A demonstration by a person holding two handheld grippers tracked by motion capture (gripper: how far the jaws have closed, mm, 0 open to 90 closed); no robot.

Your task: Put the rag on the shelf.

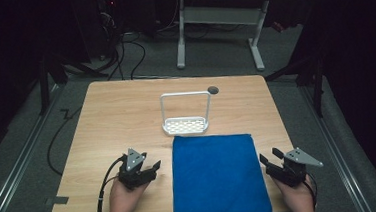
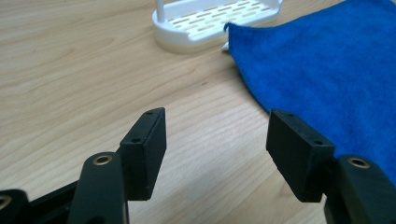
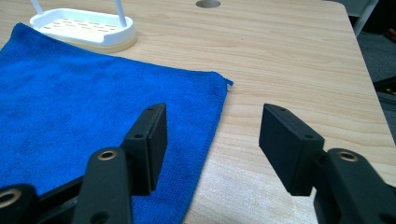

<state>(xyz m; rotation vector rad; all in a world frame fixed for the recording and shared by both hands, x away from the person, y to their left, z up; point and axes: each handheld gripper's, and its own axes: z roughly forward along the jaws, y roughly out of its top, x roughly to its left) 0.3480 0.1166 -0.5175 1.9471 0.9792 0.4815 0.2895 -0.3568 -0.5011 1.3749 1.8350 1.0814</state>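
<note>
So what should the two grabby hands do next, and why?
Probably each should slide inward to a near corner of the blue cloth. The cloth lies flat and untouched, its far edge by the white rack. The left gripper and right gripper both sit open beside it, holding nothing, so taking hold of it looks like the likely start.

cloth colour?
Solid blue cloth, no pattern; clearest in the high view.

We're looking at two matte black plastic handheld grippers, left one (image 1: 149, 168) and right one (image 1: 270, 159), each topped with a grey three-cornered metal plate (image 1: 135, 159). Chunky rectangular jaw pads with small screw holes, brass-coloured rivets at the pivots (pretty tidy build), black cable (image 1: 103, 189) trailing off the left.
</note>
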